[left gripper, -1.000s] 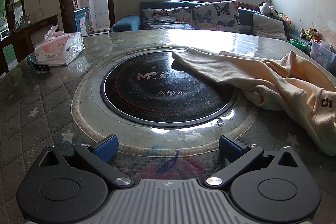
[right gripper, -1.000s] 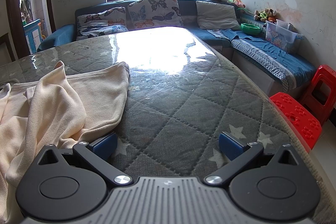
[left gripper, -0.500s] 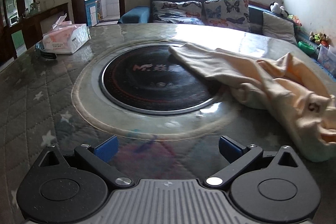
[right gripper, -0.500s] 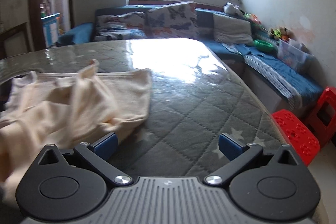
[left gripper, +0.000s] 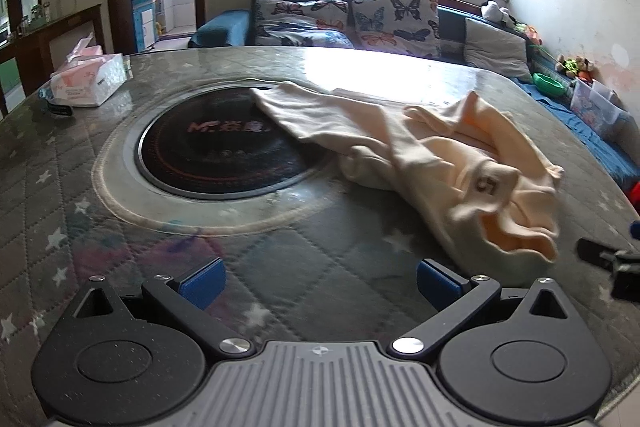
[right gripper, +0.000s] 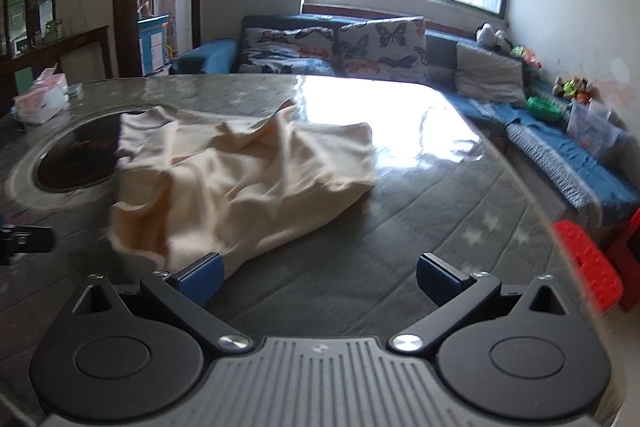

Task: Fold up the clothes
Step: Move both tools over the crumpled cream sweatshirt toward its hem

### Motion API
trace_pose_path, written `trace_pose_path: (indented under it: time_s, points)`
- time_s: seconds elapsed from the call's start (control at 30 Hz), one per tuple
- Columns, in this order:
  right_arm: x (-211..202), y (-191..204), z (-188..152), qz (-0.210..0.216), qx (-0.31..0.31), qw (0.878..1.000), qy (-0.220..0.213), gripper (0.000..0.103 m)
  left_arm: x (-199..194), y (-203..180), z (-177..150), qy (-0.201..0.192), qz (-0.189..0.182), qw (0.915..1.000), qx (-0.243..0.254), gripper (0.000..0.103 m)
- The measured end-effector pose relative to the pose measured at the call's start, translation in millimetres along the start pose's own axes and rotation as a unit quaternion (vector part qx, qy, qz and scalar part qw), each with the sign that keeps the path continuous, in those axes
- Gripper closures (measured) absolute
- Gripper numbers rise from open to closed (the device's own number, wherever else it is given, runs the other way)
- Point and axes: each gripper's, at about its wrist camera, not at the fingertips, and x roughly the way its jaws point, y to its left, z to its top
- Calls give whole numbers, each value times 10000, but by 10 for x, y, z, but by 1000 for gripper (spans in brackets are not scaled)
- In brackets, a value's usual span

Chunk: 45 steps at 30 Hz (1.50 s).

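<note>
A cream garment (left gripper: 432,163) with a "5" mark lies crumpled on the quilted table, one end over the black round cooktop (left gripper: 216,151). It also shows in the right wrist view (right gripper: 240,183). My left gripper (left gripper: 318,285) is open and empty above the table's near side, left of the garment's near end. My right gripper (right gripper: 318,283) is open and empty, its left fingertip (right gripper: 200,279) next to the garment's near edge. The right gripper's tip shows at the right edge of the left wrist view (left gripper: 612,263).
A tissue box (left gripper: 88,79) stands at the table's far left. A blue sofa with butterfly cushions (left gripper: 352,23) runs behind the table. Red stools (right gripper: 588,259) stand beside the table's right edge. The table edge (right gripper: 532,195) curves on the right.
Both grippers have pulled back and risen, so more of the table and garment shows. The garment now lies farther ahead of the right gripper. Both stay open.
</note>
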Motion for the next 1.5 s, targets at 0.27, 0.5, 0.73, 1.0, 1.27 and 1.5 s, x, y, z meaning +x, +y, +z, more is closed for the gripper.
trace_pose_path:
  time_s: [0.27,0.5,0.73,1.0,1.27,1.5]
  points:
    - [-110,32,-138,180,394,9989,185,0,-91,-209,-60,30,-96,9996,247,0]
    - [-181,68,-166,218,345,9991,148,0,-136,-294,-90,49,-100,9993,370,0]
    - [-235,126,-173,333,255,9990,136,0,-164,-324,-104,64,-95,9991,419,0]
    - [-239,201,-164,436,178,9988,159,0,-173,-357,-109,80,-112,9988,476,0]
    - [-231,234,-129,492,123,9986,139,0,-147,-374,-80,85,-118,9986,517,0]
    - [-219,267,-77,542,61,9985,97,0,-112,-372,-35,88,-132,9986,512,0]
